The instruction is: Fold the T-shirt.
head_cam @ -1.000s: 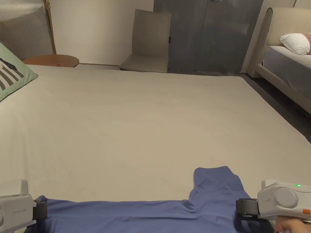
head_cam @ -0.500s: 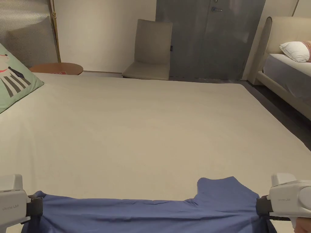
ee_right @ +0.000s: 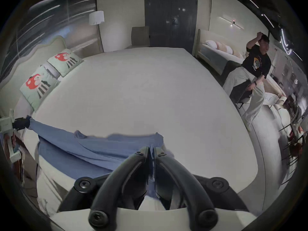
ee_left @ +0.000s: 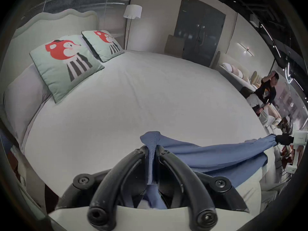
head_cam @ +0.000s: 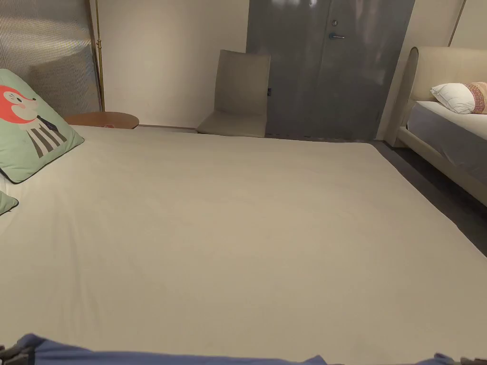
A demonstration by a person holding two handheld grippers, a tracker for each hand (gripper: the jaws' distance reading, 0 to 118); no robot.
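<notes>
While both jaws of the left gripper [ee_left: 151, 151] and right gripper [ee_right: 151, 149] clamp the shirt [ee_left: 208, 158], it hangs stretched between them at the bed's [head_cam: 247, 228] near edge. Spreading appears in hand; next, it likely needs laying flat.

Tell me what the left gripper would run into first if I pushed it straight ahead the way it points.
Probably nothing for a good stretch. The left gripper, shut on the T-shirt, points across the bare bed toward the far edge. The pillows sit off to its left. Height above the sheet is unclear.
</notes>
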